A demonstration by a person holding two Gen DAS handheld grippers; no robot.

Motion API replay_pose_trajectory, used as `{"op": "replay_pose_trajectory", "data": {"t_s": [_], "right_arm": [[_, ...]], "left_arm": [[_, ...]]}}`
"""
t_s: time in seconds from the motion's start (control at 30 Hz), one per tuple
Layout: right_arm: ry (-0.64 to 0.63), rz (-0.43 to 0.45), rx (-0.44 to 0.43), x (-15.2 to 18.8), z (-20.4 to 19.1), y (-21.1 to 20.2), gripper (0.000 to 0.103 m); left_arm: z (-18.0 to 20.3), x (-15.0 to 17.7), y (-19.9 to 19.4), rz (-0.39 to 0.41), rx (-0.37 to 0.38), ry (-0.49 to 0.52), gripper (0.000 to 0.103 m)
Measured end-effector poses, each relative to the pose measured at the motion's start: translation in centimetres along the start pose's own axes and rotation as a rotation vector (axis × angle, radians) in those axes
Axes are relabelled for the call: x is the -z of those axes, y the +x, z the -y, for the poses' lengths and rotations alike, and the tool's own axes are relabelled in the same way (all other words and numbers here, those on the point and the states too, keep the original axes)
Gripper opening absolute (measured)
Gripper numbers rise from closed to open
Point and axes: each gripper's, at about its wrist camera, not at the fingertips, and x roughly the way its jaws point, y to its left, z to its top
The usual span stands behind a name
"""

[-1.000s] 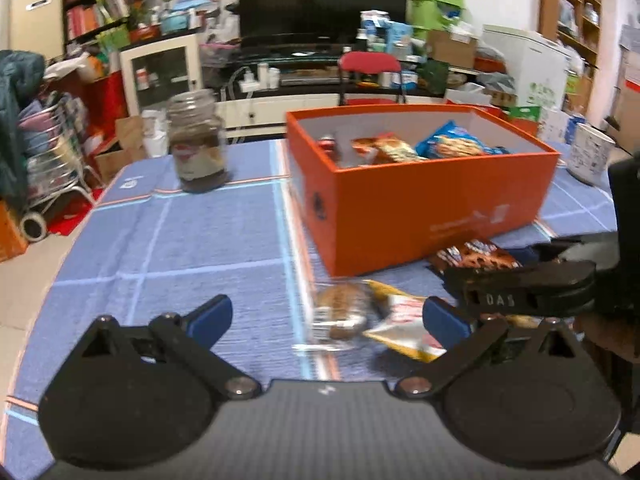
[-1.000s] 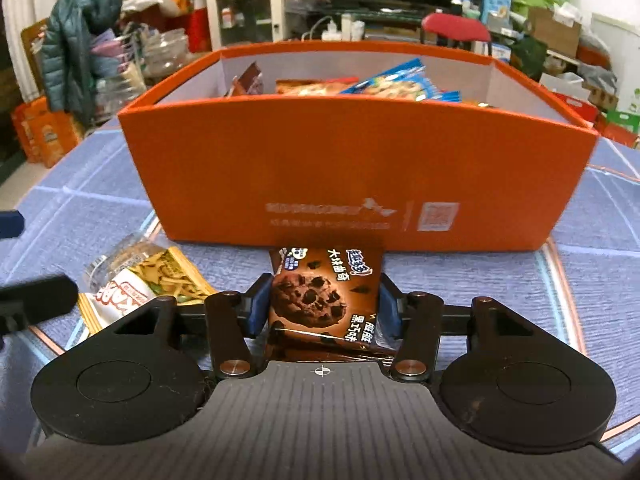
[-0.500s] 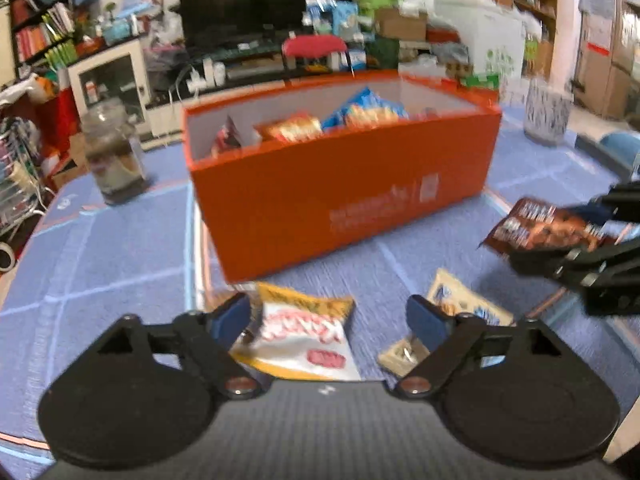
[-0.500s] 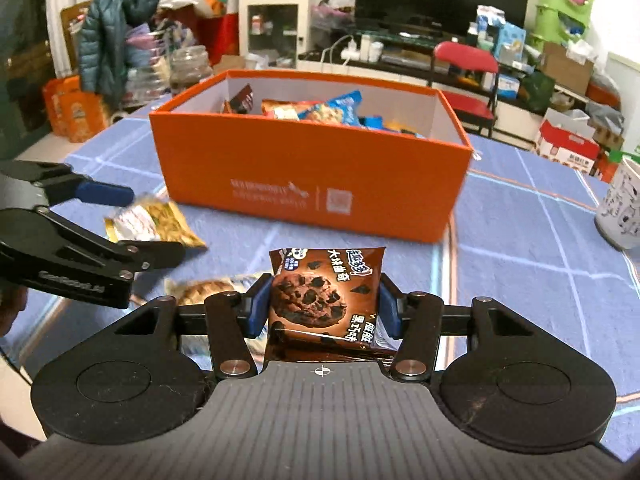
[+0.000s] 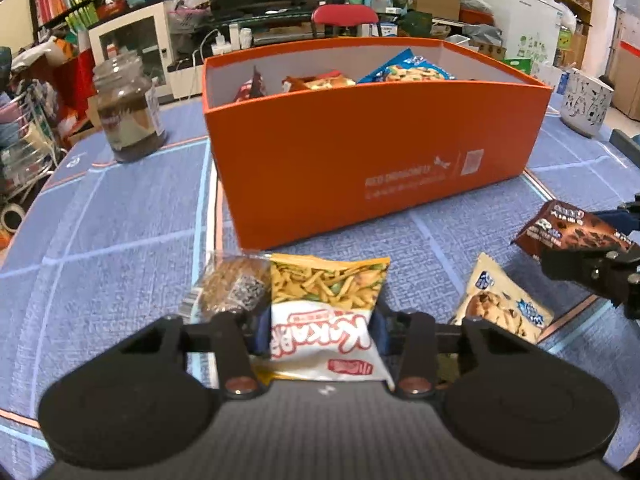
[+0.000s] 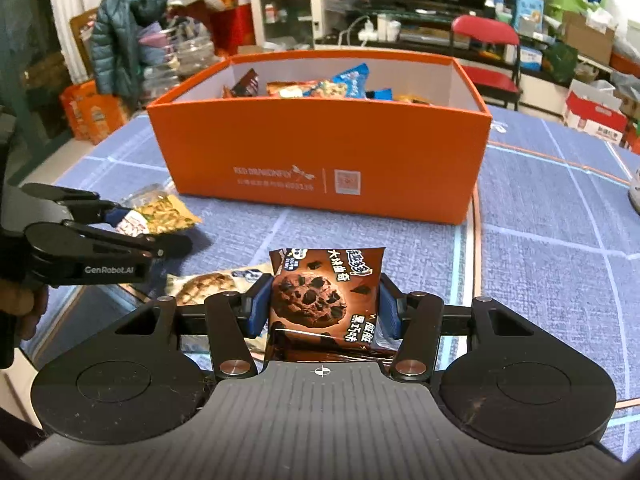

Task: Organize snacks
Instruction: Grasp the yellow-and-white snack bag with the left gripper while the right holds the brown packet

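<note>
Both grippers now hold snacks near the orange box (image 5: 376,148): the left gripper (image 5: 320,332) fingers have just closed on the yellow chip bag (image 5: 324,300), the right gripper (image 6: 322,312) fingers clamp the brown cookie pack (image 6: 324,300), so both seem ready for boxing.

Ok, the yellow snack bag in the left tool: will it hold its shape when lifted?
Probably not. The yellow bag looks like thin, puffy film, so its free end may sag. It is likely light, being loose sticks. The left tool has just closed across its sides; the glossy film could slip.
</note>
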Motion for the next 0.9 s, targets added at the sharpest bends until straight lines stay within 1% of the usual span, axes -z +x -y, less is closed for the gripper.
{"op": "replay_pose_trajectory", "data": {"t_s": [0.17,0.27,0.47,0.9], "right_arm": [[0.012,-0.015,0.012,0.1,0.1,0.2,0.04],[0.007,-0.006,0.012,0.0,-0.3,0.0,0.04],[-0.013,-0.006,0.009,0.2,-1.0,0.1,0.04],[-0.017,-0.01,0.016,0.1,-1.1,0.4,0.04]], "left_arm": [[0.9,-0.1,-0.4,-0.011,-0.059,-0.008,0.041],[1.0,-0.2,-1.1,0.005,-0.092,-0.012,0.04],[0.6,-0.5,-2.1,0.014,-0.124,-0.025,0.04],[0.5,-0.7,-2.7,0.022,-0.128,-0.04,0.04]]}}
